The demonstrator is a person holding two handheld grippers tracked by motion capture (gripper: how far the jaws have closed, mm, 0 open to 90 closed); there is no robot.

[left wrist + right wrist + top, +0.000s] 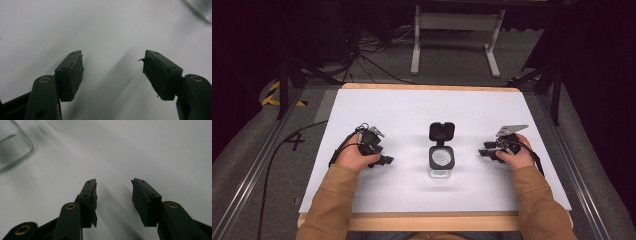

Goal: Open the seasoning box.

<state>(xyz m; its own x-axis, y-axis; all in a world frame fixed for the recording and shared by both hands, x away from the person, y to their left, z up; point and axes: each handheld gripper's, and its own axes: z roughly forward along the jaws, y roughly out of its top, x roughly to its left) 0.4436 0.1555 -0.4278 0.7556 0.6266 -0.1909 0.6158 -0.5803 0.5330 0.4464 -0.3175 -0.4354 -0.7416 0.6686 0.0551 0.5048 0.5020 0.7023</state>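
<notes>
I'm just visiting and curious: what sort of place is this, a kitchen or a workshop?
Probably a lab or recording studio: a white table on dark carpet, loose cables on the floor behind, and hand-held grippers, left and right, flanking a glass jar.

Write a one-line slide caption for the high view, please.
Open left gripper and right gripper flank a glass jar with its black flip lid open.

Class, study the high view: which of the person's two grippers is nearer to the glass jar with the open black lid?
Right, though only slightly. The right gripper sits just right of the glass jar, jaws open toward it. The left gripper lies a little farther off on the jar's left, also open.
</notes>
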